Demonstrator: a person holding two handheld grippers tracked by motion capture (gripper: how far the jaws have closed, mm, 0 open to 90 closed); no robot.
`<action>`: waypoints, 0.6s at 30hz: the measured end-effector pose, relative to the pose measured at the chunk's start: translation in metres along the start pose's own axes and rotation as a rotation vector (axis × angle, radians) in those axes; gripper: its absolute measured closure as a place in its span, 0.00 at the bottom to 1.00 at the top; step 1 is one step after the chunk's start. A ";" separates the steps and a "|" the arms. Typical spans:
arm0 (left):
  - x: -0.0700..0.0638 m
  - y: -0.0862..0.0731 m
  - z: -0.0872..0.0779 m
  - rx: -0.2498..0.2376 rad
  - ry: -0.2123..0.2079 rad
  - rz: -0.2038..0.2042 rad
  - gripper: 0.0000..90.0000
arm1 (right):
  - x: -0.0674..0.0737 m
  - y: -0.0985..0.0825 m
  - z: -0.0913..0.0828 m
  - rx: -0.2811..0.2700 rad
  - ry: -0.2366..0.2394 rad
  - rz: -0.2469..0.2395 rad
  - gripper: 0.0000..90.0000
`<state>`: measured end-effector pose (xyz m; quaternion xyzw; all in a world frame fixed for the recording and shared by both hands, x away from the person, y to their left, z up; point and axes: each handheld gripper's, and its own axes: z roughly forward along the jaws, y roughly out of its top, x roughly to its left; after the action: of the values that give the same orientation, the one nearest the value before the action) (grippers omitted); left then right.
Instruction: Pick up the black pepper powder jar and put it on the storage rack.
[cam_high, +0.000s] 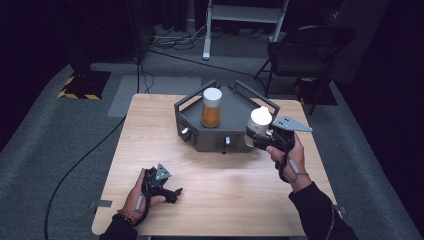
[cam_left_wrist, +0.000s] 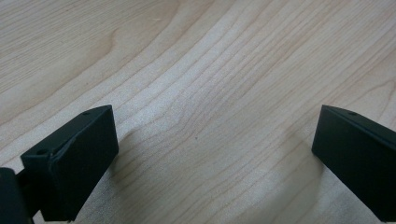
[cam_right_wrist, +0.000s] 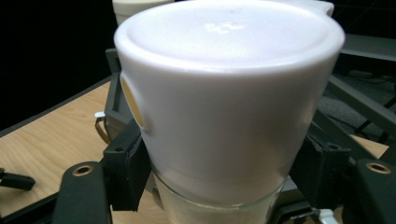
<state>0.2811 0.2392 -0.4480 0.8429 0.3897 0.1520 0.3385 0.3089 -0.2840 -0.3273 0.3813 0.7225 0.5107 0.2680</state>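
white-lidded jar (cam_right_wrist: 224, 107) clamped between right gripper (cam_right_wrist: 219, 182) jaws, seemingly above grey tray (cam_high: 235, 107)

The jar (cam_right_wrist: 224, 116) hides the right claw's (cam_right_wrist: 224, 186) pads; its base is cut off by the picture's bottom edge, contents unreadable.

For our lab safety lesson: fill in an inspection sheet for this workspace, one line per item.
Surface: wooden table, bare near the person.
Job's things: white-capped jar gripped below its cap; amber jar upright on the grey rack.
Clutter: nothing seen.
Grippers: right gripper shut on the white-capped jar at the rack's right end; left gripper open, resting on the table.
Cables: one cable across the floor at left; more cables behind the table.
Surroundings: grey carpet, folding chair, dark backdrop.
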 end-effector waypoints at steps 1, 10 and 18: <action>0.000 0.000 0.000 0.000 0.000 0.000 0.00 | -0.001 0.002 0.001 -0.002 -0.006 0.002 0.33; 0.000 0.000 0.000 0.000 0.000 0.000 0.00 | -0.006 0.010 0.016 -0.013 -0.039 0.000 0.33; 0.000 0.000 0.000 0.000 0.000 0.000 0.00 | -0.008 0.018 0.030 -0.024 -0.052 -0.010 0.33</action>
<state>0.2811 0.2392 -0.4481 0.8428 0.3898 0.1519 0.3386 0.3411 -0.2713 -0.3205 0.3874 0.7110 0.5079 0.2938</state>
